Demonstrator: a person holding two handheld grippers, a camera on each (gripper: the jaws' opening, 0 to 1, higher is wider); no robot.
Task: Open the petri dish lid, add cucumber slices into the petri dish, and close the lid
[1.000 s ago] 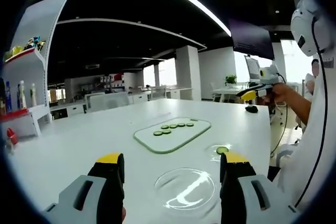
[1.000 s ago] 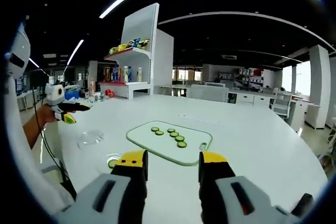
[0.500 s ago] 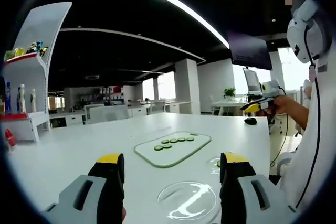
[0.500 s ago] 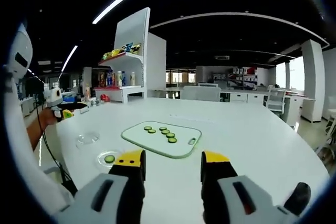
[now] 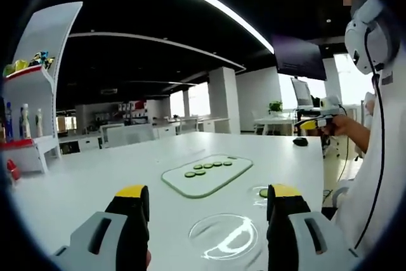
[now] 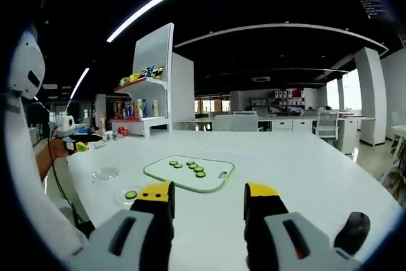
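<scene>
White table (image 5: 76,188), wide and bare at its near left corner; behind it, at far left, a white shelf unit (image 5: 28,118) with bottles and coloured packets, labels too small to read.

My left gripper (image 5: 206,211): yellow-tipped black jaws on grey bodies, spread wide with nothing between them, held above the table.

Clear petri dish lid (image 5: 223,236), lying flat on the table and seen between my left jaws, apart from its dish.

Pale green cutting board (image 5: 206,176), beyond the lid at mid-table, carrying a short row of cucumber slices (image 5: 204,168).

Petri dish (image 5: 261,195), just right of the lid and near the board's right end, uncovered, with one cucumber slice (image 5: 263,193) inside it.

In the right gripper view, left to right: a hand (image 6: 54,150) at far left; the lid (image 6: 105,173); the dish (image 6: 130,196) with its slice, just beside my left jaw tip; the board (image 6: 189,174); a dark mouse-like object (image 6: 351,233) at far right.

My right gripper (image 6: 209,204): same yellow-tipped jaws, parted and holding nothing, raised above the table short of the board.

No readable writing on any item.
</scene>
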